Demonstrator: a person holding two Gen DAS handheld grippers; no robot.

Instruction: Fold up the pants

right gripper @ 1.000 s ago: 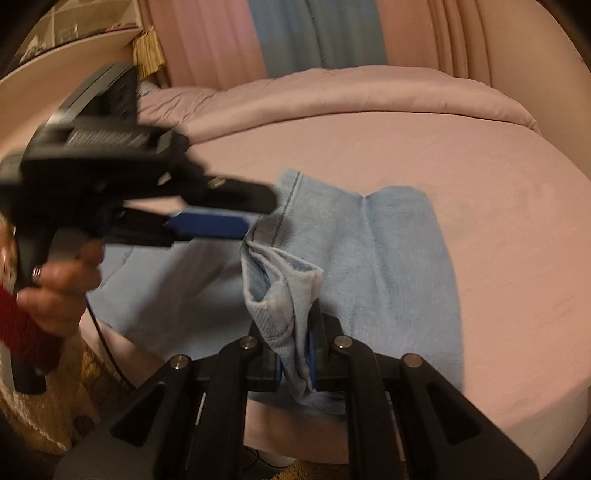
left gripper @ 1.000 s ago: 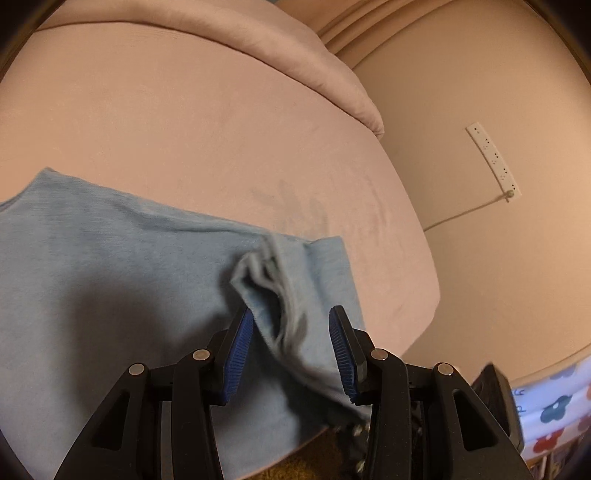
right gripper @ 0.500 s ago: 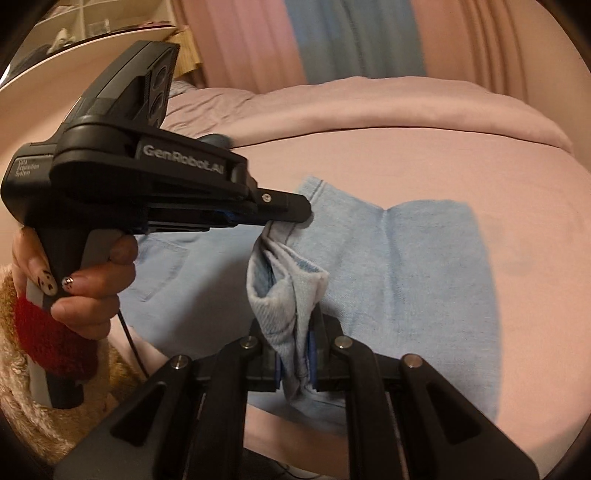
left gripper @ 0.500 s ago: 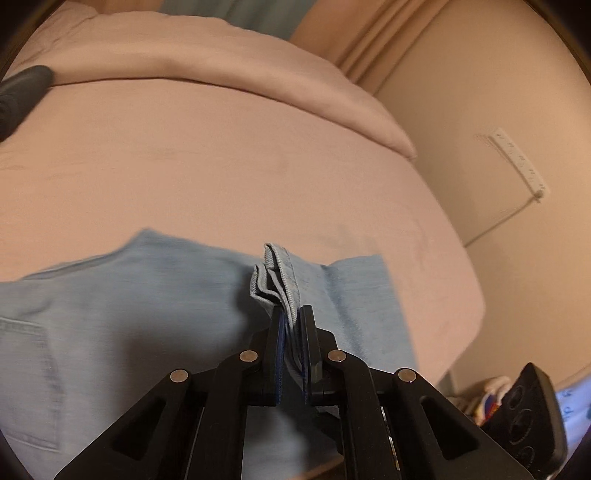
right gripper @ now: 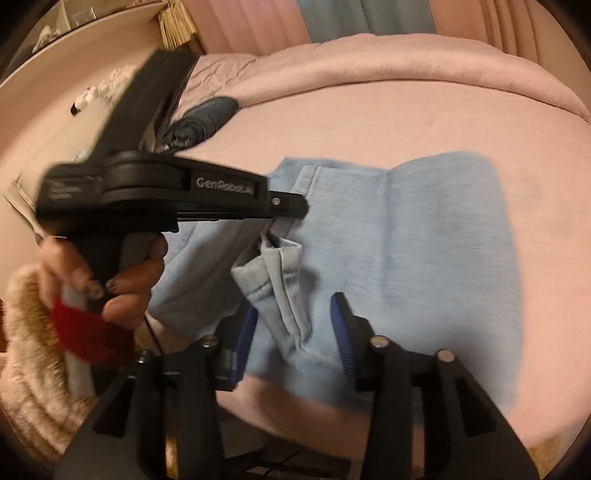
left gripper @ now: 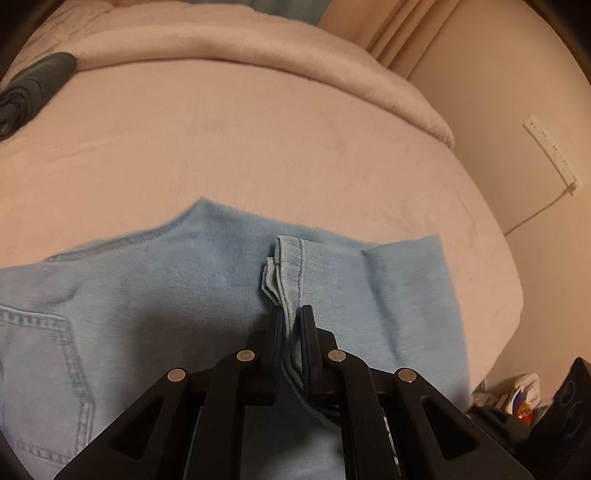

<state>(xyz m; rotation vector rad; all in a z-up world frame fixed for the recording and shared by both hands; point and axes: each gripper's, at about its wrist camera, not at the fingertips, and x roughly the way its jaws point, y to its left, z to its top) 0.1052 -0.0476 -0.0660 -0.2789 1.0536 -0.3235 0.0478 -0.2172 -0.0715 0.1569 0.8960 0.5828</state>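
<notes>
Passing the bunched hem of the pants across, your left gripper clamped on it while your right gripper was opening, denim loose between its jaws. Next, I'd judge, carry that hem over. Pants lay on the pink bed, curtains behind.

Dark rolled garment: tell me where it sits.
The dark rolled garment lies on the pink bed at the far left of the left wrist view, just below the folded duvet, well apart from the jeans.

Light-blue denim pants, folded, on bed
</notes>
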